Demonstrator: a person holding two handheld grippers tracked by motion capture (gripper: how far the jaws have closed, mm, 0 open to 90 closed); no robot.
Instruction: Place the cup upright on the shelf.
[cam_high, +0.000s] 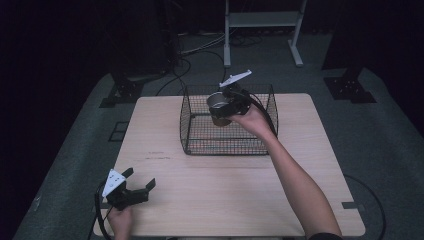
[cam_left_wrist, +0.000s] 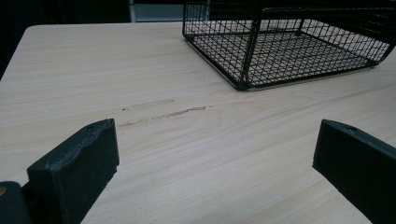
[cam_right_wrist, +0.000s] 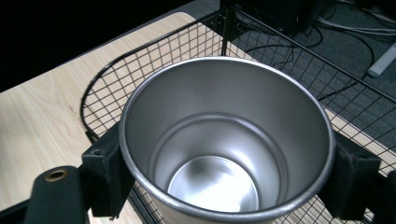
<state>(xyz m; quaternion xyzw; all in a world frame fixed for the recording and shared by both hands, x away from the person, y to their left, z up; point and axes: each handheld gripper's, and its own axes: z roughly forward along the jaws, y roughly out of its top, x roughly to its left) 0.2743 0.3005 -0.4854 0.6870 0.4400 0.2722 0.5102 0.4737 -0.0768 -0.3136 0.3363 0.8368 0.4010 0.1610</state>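
1. Left gripper (cam_high: 134, 186) rests idle at the near-left tabletop (cam_high: 165, 200) edge, jaws spread, nothing between them.
2. Right gripper (cam_high: 226, 106) pinches the steel cup (cam_right_wrist: 227, 140) upright, held above the wire basket (cam_high: 197, 140).
3. Step looks like placing the cup in the basket; next: lower, release.

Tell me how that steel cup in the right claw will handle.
The cup looks rigid, with thin metal walls, and empty, so probably light. Its smooth, shiny side may slip between the right claw's pads. Set in the wire basket, it might wobble on the mesh.
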